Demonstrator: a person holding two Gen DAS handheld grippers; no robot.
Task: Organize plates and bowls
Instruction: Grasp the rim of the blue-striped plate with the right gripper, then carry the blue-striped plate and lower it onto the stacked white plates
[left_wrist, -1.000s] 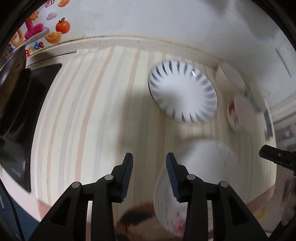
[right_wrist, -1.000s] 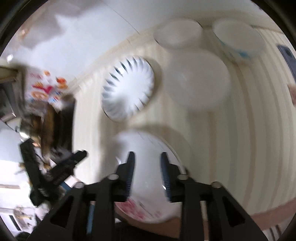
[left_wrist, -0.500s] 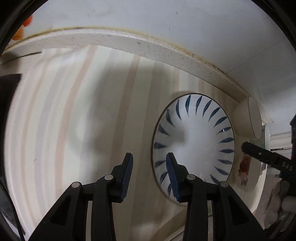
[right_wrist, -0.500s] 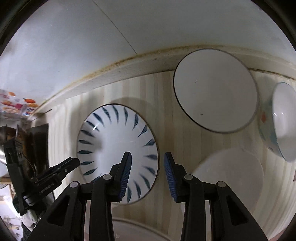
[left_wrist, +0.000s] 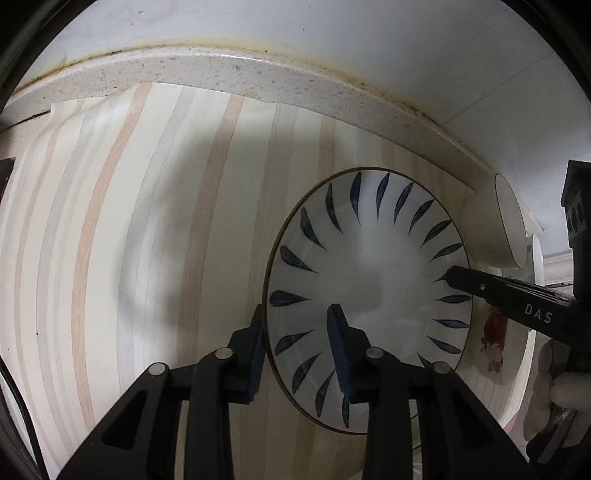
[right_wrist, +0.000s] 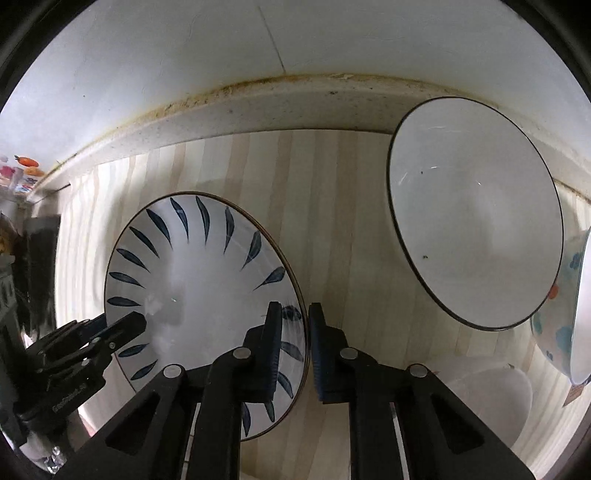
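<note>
A white plate with blue leaf marks (left_wrist: 369, 273) lies on the striped counter; it also shows in the right wrist view (right_wrist: 199, 273). My left gripper (left_wrist: 295, 332) is open and straddles the plate's left rim, one finger outside, one over the plate. My right gripper (right_wrist: 295, 332) straddles the plate's right rim with its jaws close together around the edge. A white bowl with a dark rim (right_wrist: 476, 229) sits to the right, against the wall.
A patterned bowl (right_wrist: 569, 306) stands at the far right. A plain white dish (right_wrist: 487, 398) lies at the near right. A flowered plate (left_wrist: 498, 343) lies right of the blue-leaf plate. The speckled backsplash ledge (left_wrist: 229, 70) bounds the counter behind.
Both grippers have moved forward and down onto the blue-leaf plate's opposite rims. The right gripper's jaws have narrowed around the rim.
</note>
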